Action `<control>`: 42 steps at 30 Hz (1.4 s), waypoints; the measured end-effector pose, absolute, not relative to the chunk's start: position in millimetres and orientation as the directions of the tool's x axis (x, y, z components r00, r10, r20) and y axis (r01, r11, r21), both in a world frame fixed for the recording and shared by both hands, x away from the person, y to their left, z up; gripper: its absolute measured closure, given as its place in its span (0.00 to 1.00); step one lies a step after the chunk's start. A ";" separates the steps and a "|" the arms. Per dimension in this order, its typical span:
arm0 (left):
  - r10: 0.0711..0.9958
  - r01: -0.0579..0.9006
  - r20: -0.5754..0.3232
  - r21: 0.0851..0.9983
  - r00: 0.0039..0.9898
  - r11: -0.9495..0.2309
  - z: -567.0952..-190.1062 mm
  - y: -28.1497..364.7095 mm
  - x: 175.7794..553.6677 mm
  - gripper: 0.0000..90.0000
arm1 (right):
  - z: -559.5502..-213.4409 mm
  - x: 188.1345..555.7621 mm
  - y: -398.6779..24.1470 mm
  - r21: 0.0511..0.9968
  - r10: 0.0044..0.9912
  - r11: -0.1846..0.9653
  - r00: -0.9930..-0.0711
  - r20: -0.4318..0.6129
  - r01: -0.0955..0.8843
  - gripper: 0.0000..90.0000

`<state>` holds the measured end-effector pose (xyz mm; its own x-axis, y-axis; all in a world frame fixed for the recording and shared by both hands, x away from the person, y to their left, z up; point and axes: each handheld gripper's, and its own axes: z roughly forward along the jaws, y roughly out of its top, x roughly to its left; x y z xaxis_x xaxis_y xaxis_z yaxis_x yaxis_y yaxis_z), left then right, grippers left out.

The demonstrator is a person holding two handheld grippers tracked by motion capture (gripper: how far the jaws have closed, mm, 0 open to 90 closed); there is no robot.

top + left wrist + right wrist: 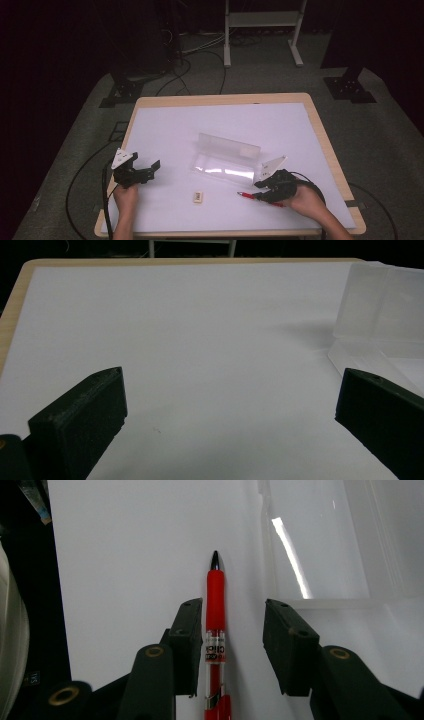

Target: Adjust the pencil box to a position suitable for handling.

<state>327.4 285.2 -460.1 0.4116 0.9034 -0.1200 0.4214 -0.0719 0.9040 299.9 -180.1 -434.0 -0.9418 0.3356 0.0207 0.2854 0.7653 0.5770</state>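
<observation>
Hand-held gripper [227, 405] jaws wide apart over white sheet [190, 330]; clear box [380, 315] at right.

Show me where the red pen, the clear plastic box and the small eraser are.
red pen [215, 597]: right gripper view, on its red barrel.
clear plastic box [227, 159]: high view, on its open middle.
small eraser [198, 196]: high view, on its top face.

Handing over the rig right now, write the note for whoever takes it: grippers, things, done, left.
Left gripper: open, holding nothing, over bare white table cover.
Right gripper: open, jaws either side of the red pen; one jaw is against it, the other apart, so no grip yet.
The pen lies flat beside the open clear plastic case. A small eraser lies near the front edge.
Done: nothing in the case.
Left: probably close on the pen and put it in the case.
</observation>
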 end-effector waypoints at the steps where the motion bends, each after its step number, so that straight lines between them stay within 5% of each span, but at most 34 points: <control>1: 0.904 0.421 -0.120 0.904 0.412 -0.072 -460.2 285.1 327.4 0.00 | -434.9 299.0 -180.7 0.579 0.340 0.761 -0.940 0.027 0.292 0.65; 42: 0.903 0.422 -0.120 0.903 0.412 -0.072 -460.2 285.0 327.3 0.00 | -457.2 289.8 -188.4 0.574 0.346 0.763 -0.938 0.025 0.297 0.83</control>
<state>327.3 285.0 -460.2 0.4120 0.9032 -0.1203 0.4225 -0.0723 0.9035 289.8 -188.4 -457.2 -0.9380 0.3458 0.0252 0.2967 0.7630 0.5742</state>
